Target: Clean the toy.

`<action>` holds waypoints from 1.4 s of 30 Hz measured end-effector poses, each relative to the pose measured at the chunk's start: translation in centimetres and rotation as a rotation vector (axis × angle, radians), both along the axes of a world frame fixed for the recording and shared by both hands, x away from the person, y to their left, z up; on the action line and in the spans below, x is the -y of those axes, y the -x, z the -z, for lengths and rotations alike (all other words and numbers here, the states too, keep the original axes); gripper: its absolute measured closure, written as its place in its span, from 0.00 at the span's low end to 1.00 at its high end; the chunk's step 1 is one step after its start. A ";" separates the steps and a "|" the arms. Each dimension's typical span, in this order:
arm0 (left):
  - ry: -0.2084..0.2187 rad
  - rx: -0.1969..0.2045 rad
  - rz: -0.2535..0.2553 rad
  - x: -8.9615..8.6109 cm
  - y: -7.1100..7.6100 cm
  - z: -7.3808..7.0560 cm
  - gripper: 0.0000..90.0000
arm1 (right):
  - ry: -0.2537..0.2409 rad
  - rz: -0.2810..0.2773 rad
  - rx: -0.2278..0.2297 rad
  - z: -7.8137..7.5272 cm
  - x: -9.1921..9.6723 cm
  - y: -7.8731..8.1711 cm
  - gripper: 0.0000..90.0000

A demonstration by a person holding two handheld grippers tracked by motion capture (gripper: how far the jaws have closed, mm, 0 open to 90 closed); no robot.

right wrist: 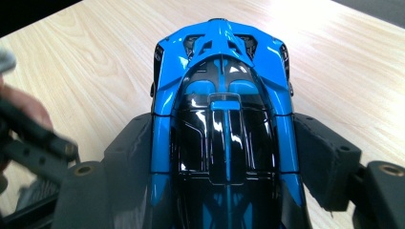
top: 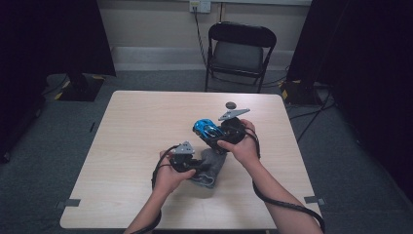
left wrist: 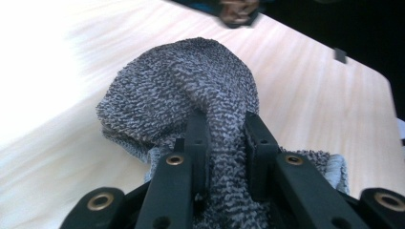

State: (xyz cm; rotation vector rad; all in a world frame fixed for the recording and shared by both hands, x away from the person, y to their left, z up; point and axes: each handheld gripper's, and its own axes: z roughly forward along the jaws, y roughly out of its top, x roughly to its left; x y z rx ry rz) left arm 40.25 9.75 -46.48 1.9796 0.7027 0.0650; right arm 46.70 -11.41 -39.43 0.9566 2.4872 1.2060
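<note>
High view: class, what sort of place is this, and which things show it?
Probably a lab or studio set up for recording: a bare wooden table, a folding chair by the wall, and black curtains at both sides.

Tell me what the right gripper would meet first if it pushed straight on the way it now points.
Probably nothing soon: the right gripper, shut on the blue toy car, has bare table beyond the car's nose, though depth is hard to judge.

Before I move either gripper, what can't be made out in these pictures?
- Toy car: its rear runs off the bottom edge of the right gripper view, and its wheels and underside are hidden beneath its own body.
- Grey cloth: the left gripper covers its near part in the left gripper view.
- Small dark round thing on the table: too small to identify in the high view.
</note>
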 end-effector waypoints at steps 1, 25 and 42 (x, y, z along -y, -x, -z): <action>0.000 0.000 0.000 0.0 0.0 0.0 0.84 | -0.004 -0.002 0.000 0.0 0.1 0.0 0.31; 0.007 0.046 -0.202 -5.1 -2.9 -2.3 0.84 | -0.009 -0.055 0.009 0.6 1.6 2.3 0.31; 0.048 0.037 -0.167 -3.4 -2.5 -2.0 0.84 | 0.017 -0.055 0.020 1.4 0.7 2.6 0.31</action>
